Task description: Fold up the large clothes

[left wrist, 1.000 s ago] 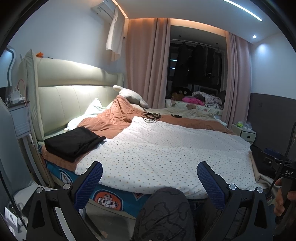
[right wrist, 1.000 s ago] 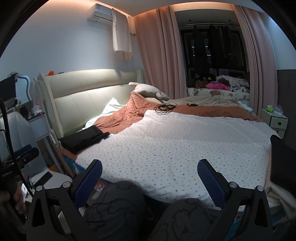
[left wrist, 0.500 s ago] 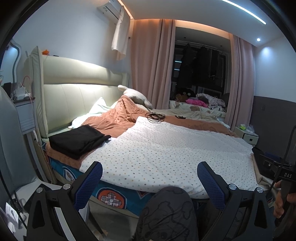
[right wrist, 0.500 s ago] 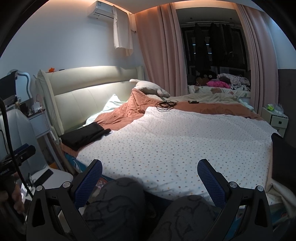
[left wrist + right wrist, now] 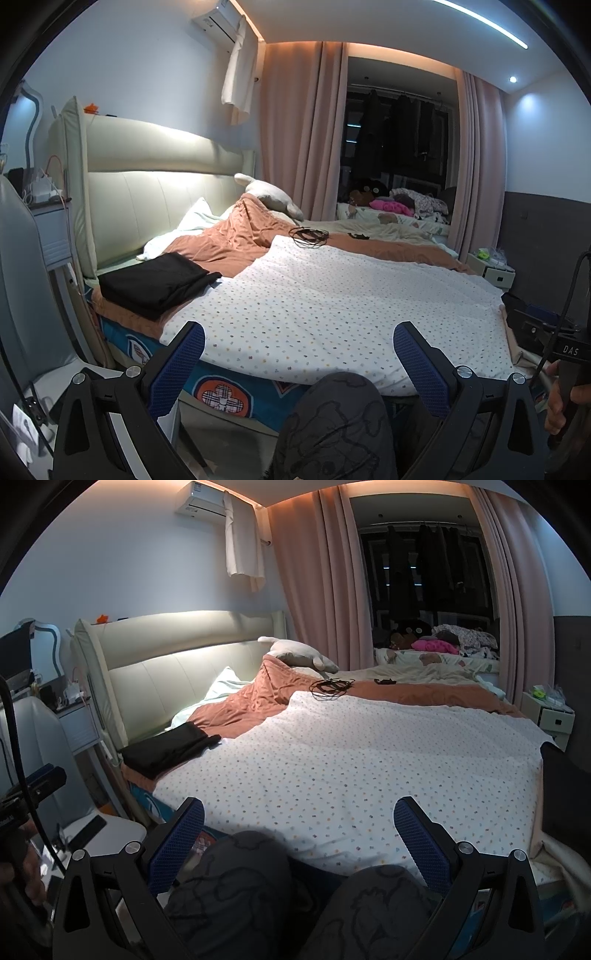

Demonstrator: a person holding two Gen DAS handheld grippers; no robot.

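Hovering off the near edge of the bed [image 5: 229, 373], both claws stand wide apart and empty; the left gripper [image 5: 298, 354] and the right gripper [image 5: 299, 832] hang above the person's knees [image 5: 236, 878], touching no cloth. A black garment [image 5: 155, 282], seemingly already folded, lies at the bed's left corner by the headboard [image 5: 147, 184]; at the far right edge a dark mass [image 5: 561, 794] may be more clothing, though I cannot tell; the dotted quilt [image 5: 332, 306] between them serves as the open folding surface.

Risks, as I judge them: a pinch aimed at cloth lying on the quilt could catch the quilt as well and drag it off the bed; a large garment lifted from one end may sag, trail to the floor or unfold unevenly if the two grippers do not rise together; black fabric in this dim light hides its edges and seams, so a corner could be misjudged.

Around: a tangle of cable [image 5: 308, 234] sits on the quilt's far edge, near enough to snag a spread garment; the rust blanket [image 5: 236, 236] bunches toward the pillows [image 5: 273, 197]; the knees crowd the space under the claws; a nightstand [image 5: 491, 267] stands beyond the right side.
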